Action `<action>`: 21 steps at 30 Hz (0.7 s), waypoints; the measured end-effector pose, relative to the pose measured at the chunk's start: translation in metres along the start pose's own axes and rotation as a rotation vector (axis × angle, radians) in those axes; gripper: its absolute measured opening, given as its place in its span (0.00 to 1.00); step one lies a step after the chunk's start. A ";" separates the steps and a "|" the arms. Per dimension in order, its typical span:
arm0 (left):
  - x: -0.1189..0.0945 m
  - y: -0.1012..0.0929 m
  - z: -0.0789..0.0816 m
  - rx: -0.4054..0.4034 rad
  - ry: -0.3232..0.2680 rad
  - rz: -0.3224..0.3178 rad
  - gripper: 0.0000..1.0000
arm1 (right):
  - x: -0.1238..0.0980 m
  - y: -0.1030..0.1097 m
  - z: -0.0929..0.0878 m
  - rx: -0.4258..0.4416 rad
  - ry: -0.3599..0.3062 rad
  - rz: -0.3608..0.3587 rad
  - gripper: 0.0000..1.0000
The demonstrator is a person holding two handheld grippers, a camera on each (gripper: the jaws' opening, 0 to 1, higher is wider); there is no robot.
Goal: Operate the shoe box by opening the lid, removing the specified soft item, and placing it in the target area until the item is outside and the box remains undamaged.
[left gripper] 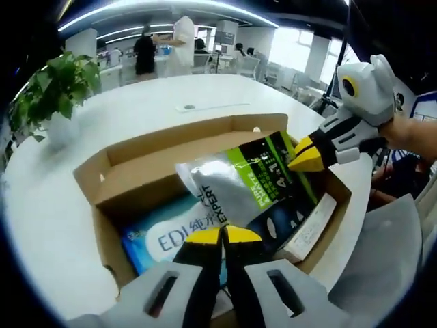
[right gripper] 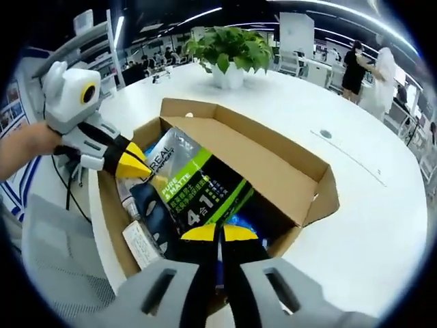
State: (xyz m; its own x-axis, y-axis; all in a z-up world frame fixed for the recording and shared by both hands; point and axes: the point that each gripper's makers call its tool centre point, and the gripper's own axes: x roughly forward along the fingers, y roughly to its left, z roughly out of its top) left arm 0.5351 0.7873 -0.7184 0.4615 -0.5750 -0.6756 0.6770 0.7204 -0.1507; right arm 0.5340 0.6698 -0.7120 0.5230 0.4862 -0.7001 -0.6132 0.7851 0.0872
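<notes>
An open cardboard box (left gripper: 136, 171) sits on a white round table (left gripper: 157, 96), its lid folded back. Inside, a glossy grey, green and black pouch (left gripper: 252, 188) lies tilted on top of a blue pack (left gripper: 160, 239), with a small white carton (left gripper: 311, 232) beside it. The left gripper (left gripper: 222, 236) has its yellow-tipped jaws pressed together on the pouch's near edge. The right gripper (right gripper: 218, 234) is likewise closed on the opposite edge, so the pouch is pinched at both ends. The pouch looks light, limp and slippery; it would likely sag and crinkle when lifted, so gripping the flat sealed edges seems safest. A potted plant (right gripper: 229, 51) stands beyond the box.
</notes>
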 end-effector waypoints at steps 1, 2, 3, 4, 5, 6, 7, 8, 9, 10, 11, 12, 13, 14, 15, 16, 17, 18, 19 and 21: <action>-0.001 0.000 0.002 0.001 -0.005 0.003 0.00 | -0.001 0.000 0.002 0.001 -0.004 -0.001 0.00; -0.001 0.000 0.004 0.004 -0.010 0.005 0.00 | -0.003 0.000 0.003 0.001 -0.008 -0.001 0.00; -0.002 0.000 0.005 0.007 -0.012 0.007 0.00 | -0.005 0.000 0.006 0.002 -0.014 -0.002 0.00; -0.003 0.000 0.008 0.011 -0.013 0.008 0.00 | -0.006 -0.001 0.008 0.002 -0.019 -0.004 0.00; -0.004 -0.001 0.009 0.014 -0.014 0.009 0.00 | -0.009 -0.001 0.011 0.003 -0.025 -0.006 0.00; -0.005 -0.001 0.011 0.020 -0.016 0.011 0.00 | -0.011 -0.002 0.014 0.008 -0.032 -0.007 0.00; -0.007 -0.001 0.013 0.022 -0.018 0.012 0.00 | -0.012 -0.002 0.015 0.009 -0.034 -0.007 0.00; -0.008 -0.002 0.016 0.024 -0.023 0.014 0.00 | -0.015 -0.002 0.018 0.010 -0.040 -0.009 0.00; -0.009 -0.002 0.019 0.025 -0.027 0.013 0.00 | -0.017 -0.003 0.019 0.011 -0.043 -0.012 0.00; -0.010 -0.003 0.022 0.024 -0.033 0.012 0.00 | -0.020 -0.003 0.021 0.009 -0.048 -0.014 0.00; -0.011 -0.004 0.024 0.023 -0.036 0.011 0.00 | -0.022 -0.004 0.023 0.010 -0.051 -0.015 0.00; -0.013 -0.006 0.028 0.021 -0.041 0.010 0.00 | -0.026 -0.005 0.025 0.012 -0.056 -0.019 0.00; -0.013 -0.007 0.030 0.020 -0.047 0.009 0.00 | -0.029 -0.006 0.026 0.014 -0.061 -0.023 0.00; -0.014 -0.009 0.035 0.018 -0.056 0.008 0.00 | -0.032 -0.008 0.029 0.016 -0.072 -0.035 0.00; -0.015 -0.011 0.038 0.016 -0.063 0.010 0.00 | -0.034 -0.009 0.030 0.014 -0.075 -0.039 0.00; -0.016 -0.012 0.041 0.016 -0.067 0.012 0.00 | -0.036 -0.010 0.031 0.016 -0.078 -0.043 0.00; -0.015 -0.013 0.044 0.016 -0.071 0.014 0.00 | -0.039 -0.012 0.032 0.022 -0.082 -0.049 0.00; -0.015 -0.014 0.045 0.016 -0.072 0.014 0.00 | -0.041 -0.014 0.033 0.023 -0.085 -0.052 0.00; -0.015 -0.015 0.048 0.015 -0.074 0.015 0.00 | -0.043 -0.015 0.033 0.025 -0.086 -0.056 0.00; -0.015 -0.020 0.053 0.020 -0.079 0.012 0.00 | -0.047 -0.019 0.033 0.028 -0.087 -0.066 0.00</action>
State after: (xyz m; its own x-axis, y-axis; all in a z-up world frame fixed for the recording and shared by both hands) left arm 0.5452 0.7606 -0.6666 0.5126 -0.5957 -0.6183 0.6824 0.7198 -0.1277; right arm 0.5403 0.6448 -0.6571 0.6122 0.4634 -0.6407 -0.5593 0.8265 0.0635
